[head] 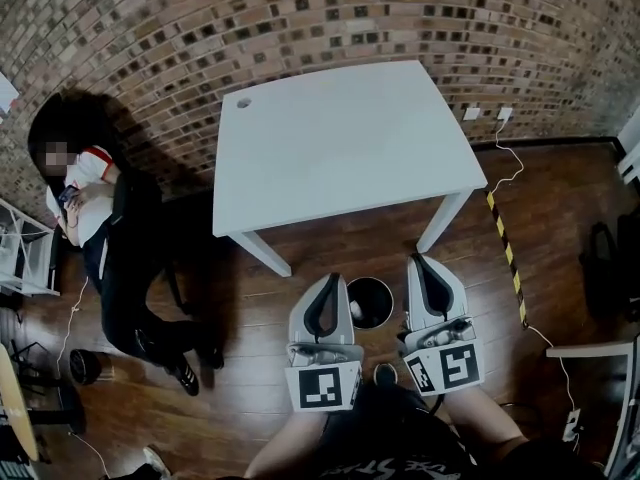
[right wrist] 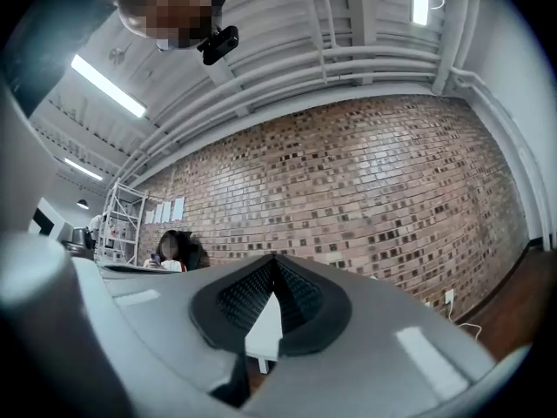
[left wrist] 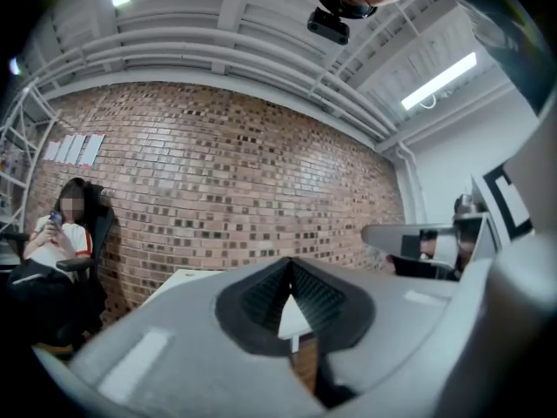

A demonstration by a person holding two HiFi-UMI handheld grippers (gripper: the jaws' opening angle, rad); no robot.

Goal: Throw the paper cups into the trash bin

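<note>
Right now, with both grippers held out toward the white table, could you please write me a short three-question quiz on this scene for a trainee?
1. How do the jaws of the left gripper and the right gripper stand, and is anything between them?
2. Where is the trash bin? A: on the white table. B: on the floor, showing between the two grippers in the head view. C: under the table.
3. True or false: a paper cup stands on the table.

Key
1. Both pairs of jaws are shut, with nothing between them.
2. B.
3. False: no cup stands on the table top.
</note>
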